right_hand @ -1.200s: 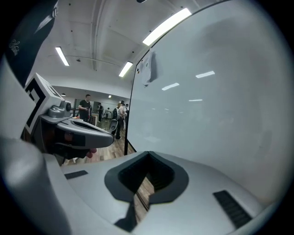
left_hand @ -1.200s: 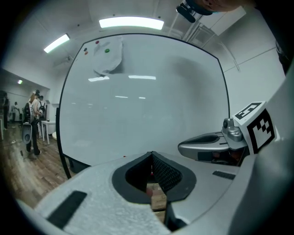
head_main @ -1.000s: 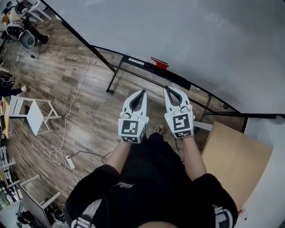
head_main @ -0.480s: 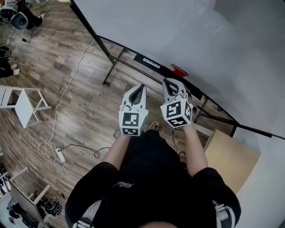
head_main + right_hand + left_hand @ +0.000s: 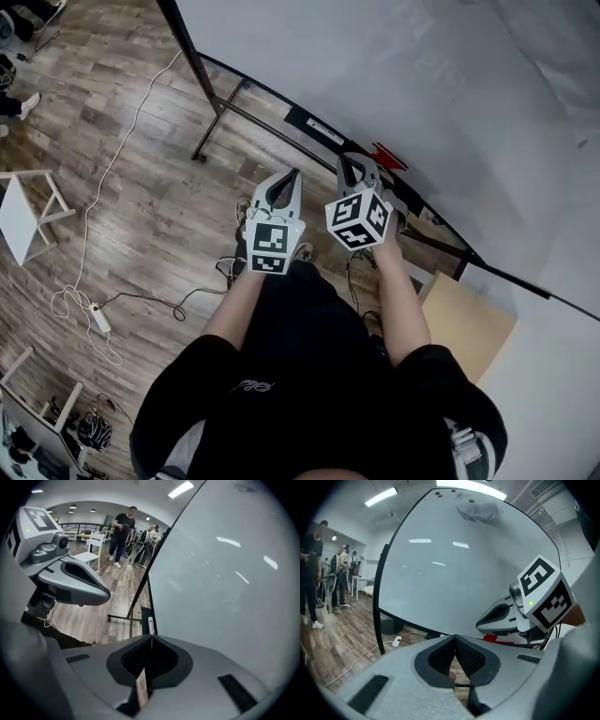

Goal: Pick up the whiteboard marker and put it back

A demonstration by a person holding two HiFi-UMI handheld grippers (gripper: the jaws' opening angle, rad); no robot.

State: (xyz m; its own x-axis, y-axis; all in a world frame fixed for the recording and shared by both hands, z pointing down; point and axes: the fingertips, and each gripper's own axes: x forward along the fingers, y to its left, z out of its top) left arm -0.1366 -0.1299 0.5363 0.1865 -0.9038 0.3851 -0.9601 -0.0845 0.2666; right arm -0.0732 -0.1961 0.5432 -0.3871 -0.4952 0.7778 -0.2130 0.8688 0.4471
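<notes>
Your left gripper [image 5: 292,178] and right gripper [image 5: 346,167] sit side by side, pointing at the whiteboard [image 5: 422,75], both jaws together, empty.

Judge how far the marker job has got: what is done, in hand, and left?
Done: nothing; the likely marker lies on the tray, untouched. In hand: nothing; the left gripper and right gripper are shut and empty, near the whiteboard. Left: grip the marker, lift it, put it back.

Office: whiteboard [image 5: 403,84], wood floor [image 5: 141,197], ceiling strip lights [image 5: 380,496].
</notes>
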